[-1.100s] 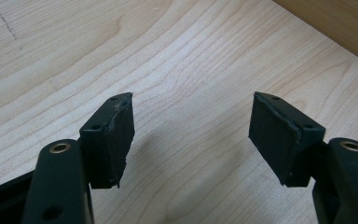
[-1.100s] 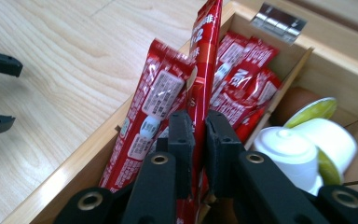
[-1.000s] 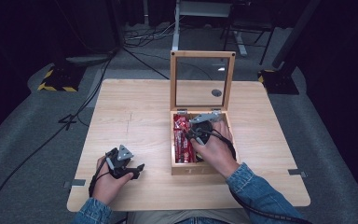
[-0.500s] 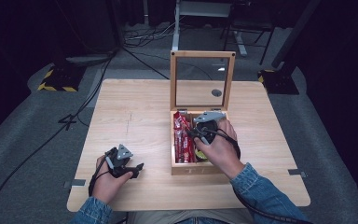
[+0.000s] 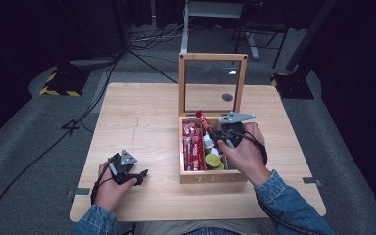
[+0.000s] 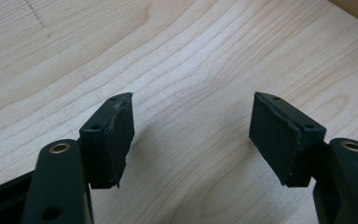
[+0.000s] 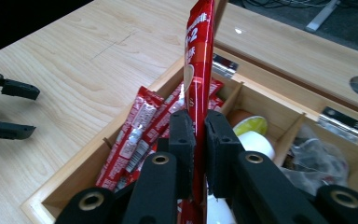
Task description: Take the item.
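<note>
Lifted red sachet (image 7: pixel 199 70) between right gripper (image 7: pixel 200 135) pads.

The high view looks forward and down on the whole table (image 5: pixel 142 112) from above the person's side, while the left gripper view sits close over bare tabletop and the right gripper view looks closely into the wooden box (image 7: pixel 98 154), at the high view's centre.

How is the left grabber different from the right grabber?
The left gripper has its jaws spread wide with nothing between them; the right gripper is squeezed shut on a red packet. The left gripper rests low on the bare wooden table; the right gripper is above the open wooden box, holding the red packet upright. Both have two black jaws, each held in a hand.
</note>
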### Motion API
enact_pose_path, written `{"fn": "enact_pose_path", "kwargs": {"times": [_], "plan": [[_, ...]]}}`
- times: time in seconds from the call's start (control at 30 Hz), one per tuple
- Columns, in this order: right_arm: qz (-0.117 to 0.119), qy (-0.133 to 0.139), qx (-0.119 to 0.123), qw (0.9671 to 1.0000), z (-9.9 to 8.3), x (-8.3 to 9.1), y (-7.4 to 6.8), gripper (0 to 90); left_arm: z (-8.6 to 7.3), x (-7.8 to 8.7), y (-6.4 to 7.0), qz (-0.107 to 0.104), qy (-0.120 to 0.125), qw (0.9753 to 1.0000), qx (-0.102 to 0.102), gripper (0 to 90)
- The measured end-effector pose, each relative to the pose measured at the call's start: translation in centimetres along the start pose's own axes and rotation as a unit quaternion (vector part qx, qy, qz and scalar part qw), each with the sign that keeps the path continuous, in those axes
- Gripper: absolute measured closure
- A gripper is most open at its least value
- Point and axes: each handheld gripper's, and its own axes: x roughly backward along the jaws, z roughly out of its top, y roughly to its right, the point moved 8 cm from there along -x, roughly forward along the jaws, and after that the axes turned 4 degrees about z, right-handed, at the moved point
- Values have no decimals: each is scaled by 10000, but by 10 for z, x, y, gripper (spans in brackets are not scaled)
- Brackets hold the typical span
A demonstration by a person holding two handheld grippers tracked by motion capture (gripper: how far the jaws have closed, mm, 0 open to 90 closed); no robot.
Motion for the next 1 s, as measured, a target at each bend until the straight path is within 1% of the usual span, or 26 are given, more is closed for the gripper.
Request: {"fn": "enact_pose_path", "kwargs": {"times": [0.13,0.17,0.2,0.33,0.43,0.63,0.7,0.8,1.0], "plan": [[-119,49,-69,9999,-2,10,11,826,1,-3,-6,26,-44,10000,64,311],[-166,57,-89,9998,-3,13,14,826,1,-4,-7,19,-70,10000,42,311],[-209,54,-115,9997,-4,16,17,826,2,-5,-8,39,-43,10000,28,310],[-378,65,-213,9990,-7,26,32,826,1,-7,-9,-26,-83,9999,145,299],[-487,66,-249,9985,-10,32,42,826,1,-7,-10,-18,-64,9999,137,298],[-688,58,-316,9971,-17,43,62,825,0,-7,-12,-35,-11,9998,208,292],[-744,60,-358,9966,-19,48,69,825,0,-7,-12,-57,-12,9998,201,289],[-834,74,-416,9956,-23,53,79,825,0,-8,-14,-53,57,9998,179,279],[-955,15,-486,9942,-31,61,99,825,-2,-7,-16,-91,86,9998,160,268]]}}
